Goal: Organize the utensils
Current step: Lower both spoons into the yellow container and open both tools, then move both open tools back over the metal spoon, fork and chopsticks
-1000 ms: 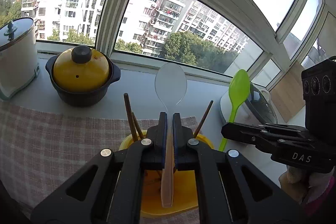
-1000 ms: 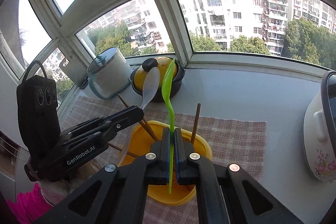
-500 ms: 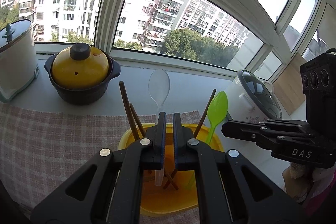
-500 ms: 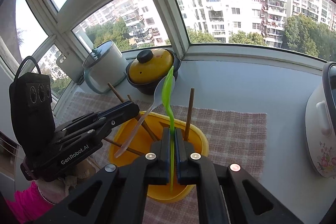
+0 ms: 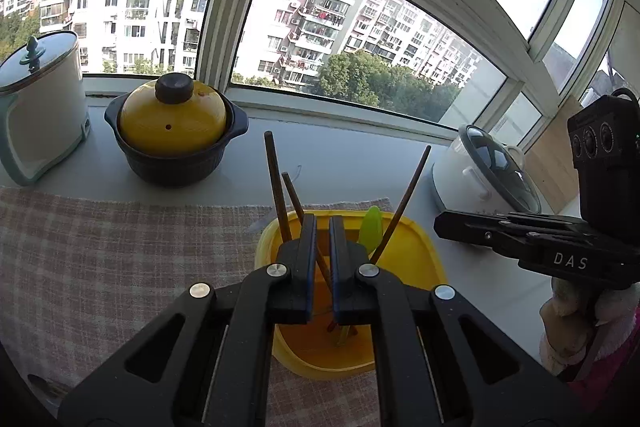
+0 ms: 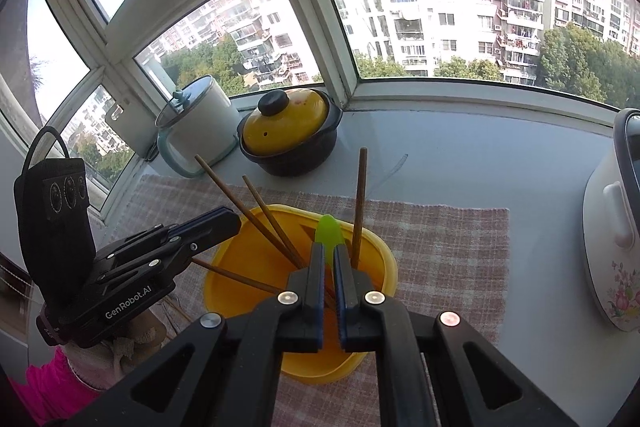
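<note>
A glossy yellow plastic container (image 5: 420, 259) with rounded corners sits on a checked woven cloth (image 5: 120, 247) on the smooth grey worktop (image 6: 460, 155). Slim brown wooden chopsticks (image 6: 362, 195) lean inside it, beside a lime-green plastic spoon (image 6: 329, 231). Both the left hand-held gripper (image 5: 322, 227) and the right hand-held gripper (image 6: 328, 255) hover above it, jaws slightly parted, empty. A dark ribbed casserole (image 5: 176, 163) carries a domed yellow lid.

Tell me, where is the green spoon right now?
The green spoon stands inside the yellow tub among the brown chopsticks, just beyond the right gripper in its wrist view.
</note>
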